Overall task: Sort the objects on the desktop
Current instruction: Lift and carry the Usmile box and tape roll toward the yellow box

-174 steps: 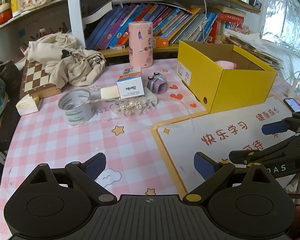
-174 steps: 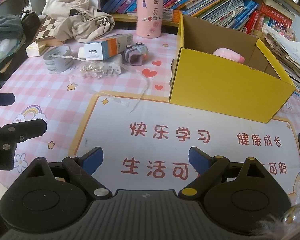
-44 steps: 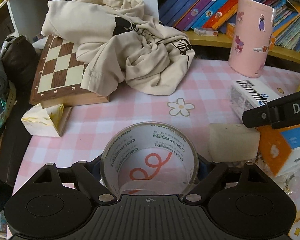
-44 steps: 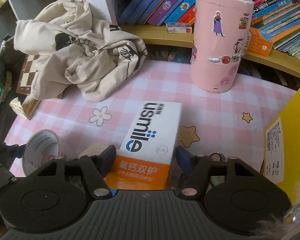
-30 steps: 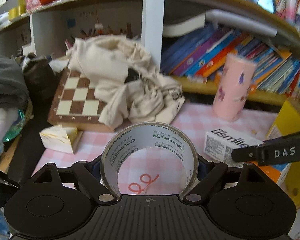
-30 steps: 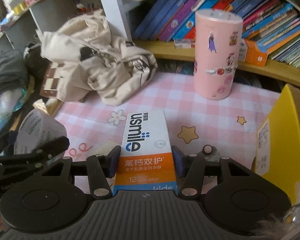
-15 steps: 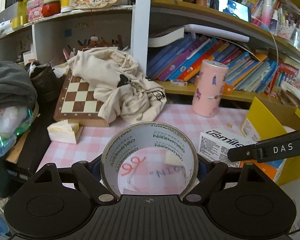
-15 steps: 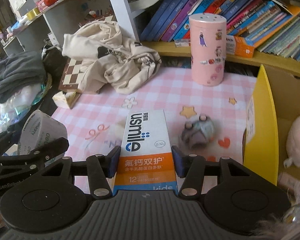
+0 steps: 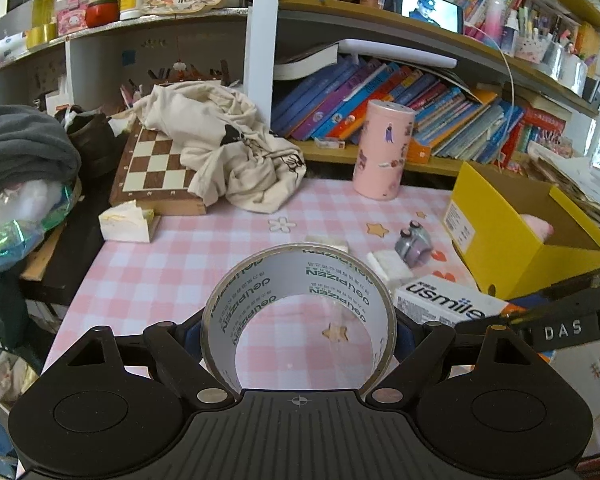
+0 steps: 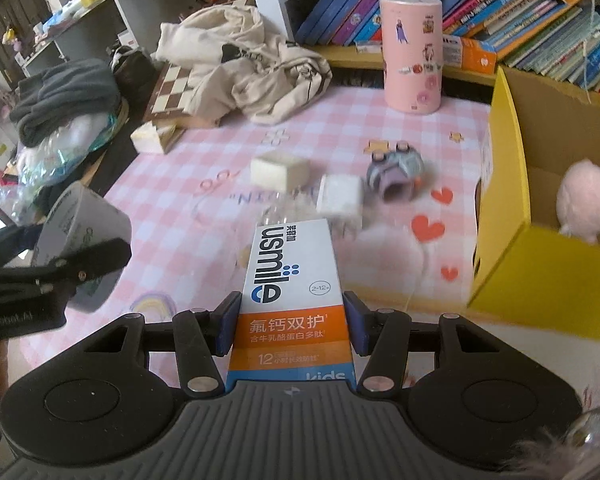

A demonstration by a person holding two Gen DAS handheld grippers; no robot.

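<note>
My left gripper (image 9: 298, 330) is shut on a roll of clear tape (image 9: 300, 276) and holds it above the pink checked table (image 9: 172, 264). The roll also shows in the right wrist view (image 10: 80, 232). My right gripper (image 10: 292, 324) is shut on a white and orange usmile toothpaste box (image 10: 290, 280), held in the air; the box also shows in the left wrist view (image 9: 440, 306). The yellow cardboard box (image 10: 540, 248) stands at the right with a pink plush toy (image 10: 588, 196) inside. On the table lie a beige eraser block (image 10: 280, 170), a white block (image 10: 340, 196) and a small purple toy (image 10: 398, 168).
A pink cylinder with stickers (image 10: 414, 56) stands at the back by the bookshelf (image 9: 380, 92). A crumpled cream cloth (image 9: 224, 152) lies over a chessboard (image 9: 156, 168) at the back left. A tissue pack (image 9: 124, 224) and dark clothes (image 9: 20, 148) lie at the left edge.
Both grippers have lifted and pulled back from the table with the tape roll and the toothpaste box. The view now takes in more of the table and the yellow box.
</note>
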